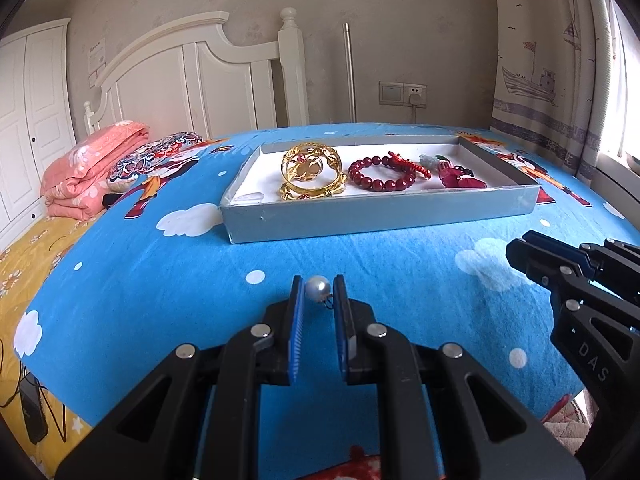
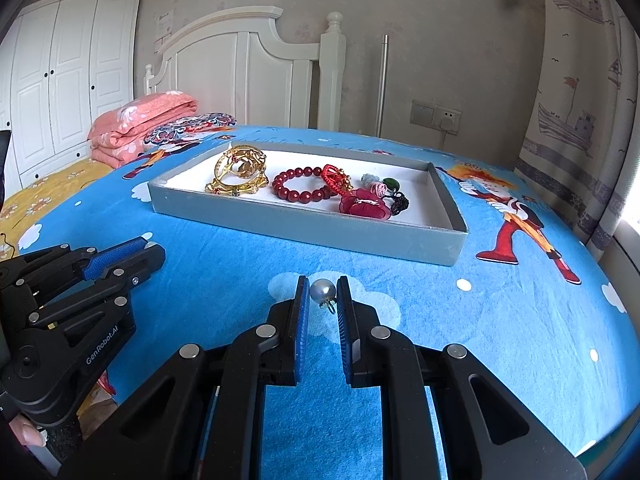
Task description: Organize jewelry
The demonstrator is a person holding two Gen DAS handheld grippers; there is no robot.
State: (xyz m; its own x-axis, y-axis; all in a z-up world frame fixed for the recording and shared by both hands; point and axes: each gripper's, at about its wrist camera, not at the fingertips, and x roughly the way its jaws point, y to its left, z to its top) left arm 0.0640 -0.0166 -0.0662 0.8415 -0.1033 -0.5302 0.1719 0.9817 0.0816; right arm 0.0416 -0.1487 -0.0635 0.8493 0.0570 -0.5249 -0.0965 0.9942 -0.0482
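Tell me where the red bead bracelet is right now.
The red bead bracelet lies in the grey tray, between the gold bangles and the red knotted cord.

Black plastic grippers with blue ribbed pads

Left gripper (image 1: 317, 294) and right gripper (image 2: 323, 295) carry silver round screws; white lettering reads "GenRobot.AI" and "DAS".

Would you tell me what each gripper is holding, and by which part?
The left gripper holds a white pearl earring by its pearl, hook hanging below. The right gripper holds a grey pearl earring the same way.
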